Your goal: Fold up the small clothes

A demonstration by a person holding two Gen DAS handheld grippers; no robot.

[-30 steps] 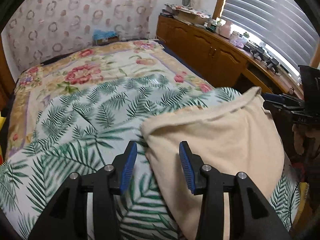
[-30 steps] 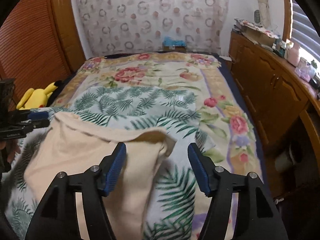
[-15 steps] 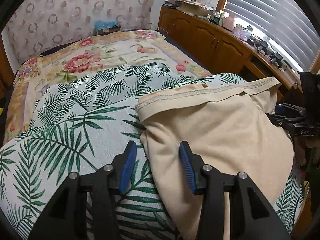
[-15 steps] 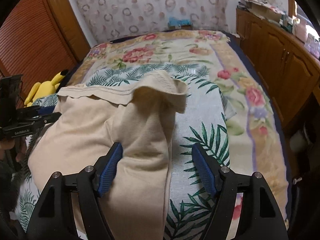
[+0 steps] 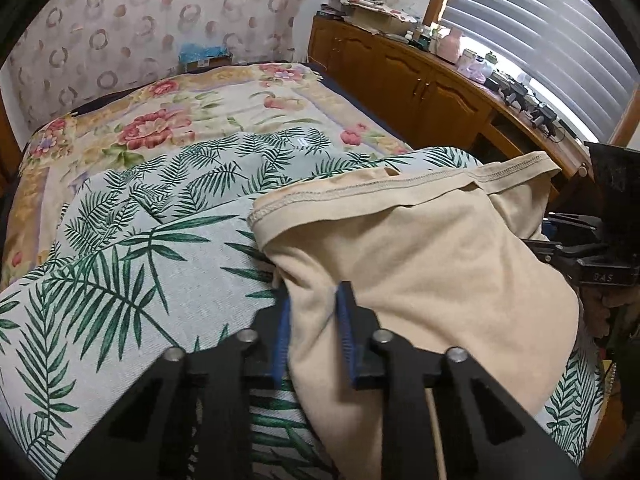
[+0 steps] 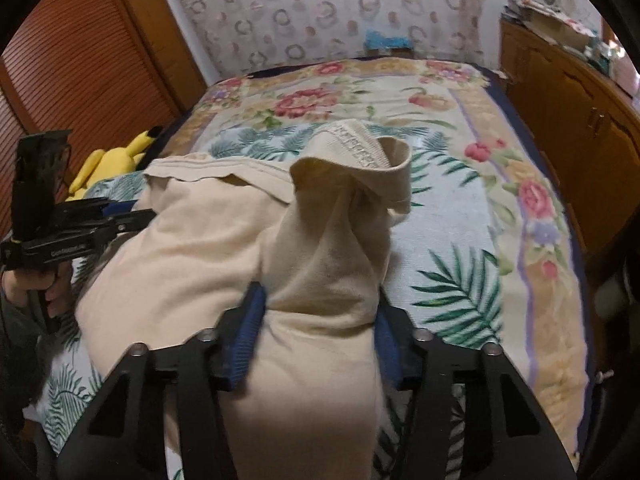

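Observation:
A beige small garment [image 5: 420, 264] lies on the palm-leaf cloth [image 5: 132, 264] over the bed, its stitched hem turned up at the far side. My left gripper [image 5: 314, 330] is closed on the garment's left edge, cloth bunched between the blue pads. In the right wrist view the same garment [image 6: 208, 248] has a raised, bunched fold [image 6: 344, 216]. My right gripper [image 6: 316, 340] has its blue pads pressed against both sides of that fold, still fairly wide apart. Each gripper shows in the other's view, the right one [image 5: 580, 252] and the left one [image 6: 80, 224].
A floral bedspread [image 6: 360, 92] covers the far half of the bed. A yellow plush toy [image 6: 108, 160] lies at the bed's left side by the slatted wooden doors. Wooden cabinets [image 5: 420, 88] with clutter on top run along the right under the blinds.
Both grippers moved forward onto the garment and narrowed on it. The left jaws went from wide open to shut on the edge; the right jaws now pinch the raised fold.

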